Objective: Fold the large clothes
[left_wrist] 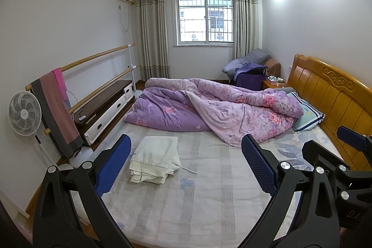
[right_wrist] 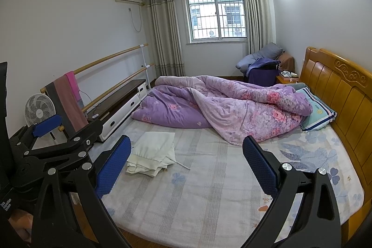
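Observation:
A cream-white garment [left_wrist: 154, 159], folded into a rough stack, lies on the bed [left_wrist: 209, 196] near its left edge; a thin white cord trails from it to the right. It also shows in the right wrist view [right_wrist: 151, 150]. My left gripper [left_wrist: 186, 166] is open and empty, held above the foot of the bed, with the garment just inside its left finger. My right gripper [right_wrist: 186, 166] is open and empty, beside the left one. Part of the right gripper [left_wrist: 337, 166] shows at the right of the left wrist view, and the left gripper [right_wrist: 46, 143] at the left of the right wrist view.
A rumpled purple floral quilt [left_wrist: 220, 110] covers the far half of the bed. A striped pillow [left_wrist: 307, 113] lies against the wooden headboard [left_wrist: 337, 94]. Left of the bed stand a low cabinet [left_wrist: 104, 108], a fan [left_wrist: 23, 113] and wooden rails with a hanging towel [left_wrist: 55, 108].

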The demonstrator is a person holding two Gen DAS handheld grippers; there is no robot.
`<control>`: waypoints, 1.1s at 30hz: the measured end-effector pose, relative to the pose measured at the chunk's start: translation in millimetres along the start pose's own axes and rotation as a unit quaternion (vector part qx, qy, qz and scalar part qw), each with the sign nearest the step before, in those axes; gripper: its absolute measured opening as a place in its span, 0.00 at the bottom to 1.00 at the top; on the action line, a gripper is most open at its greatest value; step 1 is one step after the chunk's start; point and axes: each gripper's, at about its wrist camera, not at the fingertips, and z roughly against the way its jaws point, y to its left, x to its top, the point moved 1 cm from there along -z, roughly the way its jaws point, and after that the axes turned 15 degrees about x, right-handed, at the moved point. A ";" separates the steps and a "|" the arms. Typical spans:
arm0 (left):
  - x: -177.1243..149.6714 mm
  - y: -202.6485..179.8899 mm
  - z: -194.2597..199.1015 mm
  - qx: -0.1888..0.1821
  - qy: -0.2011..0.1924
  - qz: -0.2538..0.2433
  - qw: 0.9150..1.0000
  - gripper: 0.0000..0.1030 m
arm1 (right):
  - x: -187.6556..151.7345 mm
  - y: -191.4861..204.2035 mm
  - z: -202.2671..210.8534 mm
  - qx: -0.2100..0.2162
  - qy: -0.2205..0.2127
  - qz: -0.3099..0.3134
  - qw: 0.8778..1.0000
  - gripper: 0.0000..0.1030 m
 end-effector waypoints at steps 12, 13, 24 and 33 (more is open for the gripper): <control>-1.2 1.8 -7.3 0.002 0.001 -0.002 1.000 0.93 | -0.6 -2.5 -5.5 0.002 0.003 -0.003 1.000 0.90; -2.7 1.8 -8.2 0.003 0.001 -0.002 1.000 0.93 | -0.6 -2.9 -6.0 0.002 0.004 -0.004 1.000 0.90; -2.1 2.7 -10.3 0.002 0.003 -0.003 1.000 0.93 | 0.6 -5.7 -9.4 0.003 0.006 -0.007 1.000 0.90; -3.5 4.4 -13.4 0.002 0.002 -0.003 1.000 0.93 | 1.8 -7.6 -10.6 0.003 0.007 -0.009 1.000 0.90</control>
